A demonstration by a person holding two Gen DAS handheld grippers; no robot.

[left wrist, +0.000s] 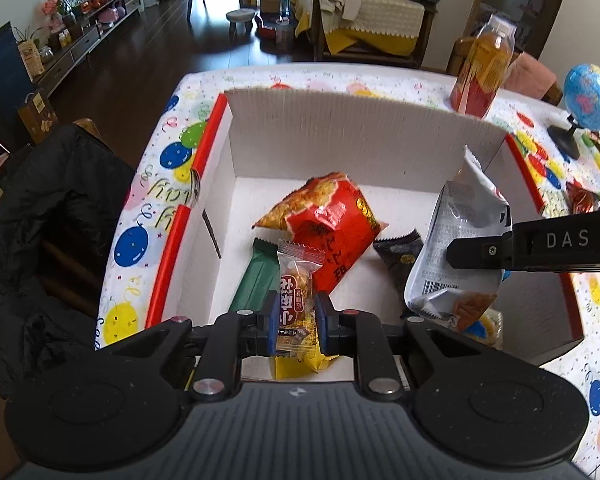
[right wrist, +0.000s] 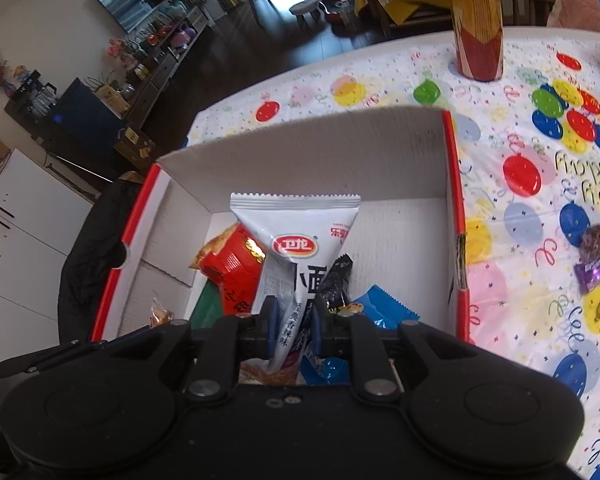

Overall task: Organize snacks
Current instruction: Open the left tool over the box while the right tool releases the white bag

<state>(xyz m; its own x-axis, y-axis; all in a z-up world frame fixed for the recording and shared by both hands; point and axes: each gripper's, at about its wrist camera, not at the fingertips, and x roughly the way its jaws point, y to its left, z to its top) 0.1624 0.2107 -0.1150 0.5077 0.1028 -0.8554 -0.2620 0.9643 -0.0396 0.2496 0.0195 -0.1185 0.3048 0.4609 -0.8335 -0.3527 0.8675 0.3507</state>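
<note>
A white cardboard box with red edges [left wrist: 340,136] stands on the balloon-print table. Inside lie a red and orange snack bag [left wrist: 332,224], a green bar [left wrist: 256,280] and a dark packet [left wrist: 400,252]. My left gripper [left wrist: 296,320] is shut on a small clear-wrapped pastry packet [left wrist: 298,280] and holds it over the box's near side. My right gripper [right wrist: 292,328] is shut on a white and grey snack bag [right wrist: 296,236], held upright over the box [right wrist: 320,152]; that bag also shows in the left wrist view [left wrist: 456,240]. A blue packet [right wrist: 380,308] lies under the right gripper.
A tall orange drink bottle [left wrist: 482,68] stands beyond the box. A blue globe [left wrist: 590,96] is at the far right. Loose candies [right wrist: 596,256] lie on the tablecloth right of the box. A chair with a black jacket [left wrist: 40,220] stands left of the table.
</note>
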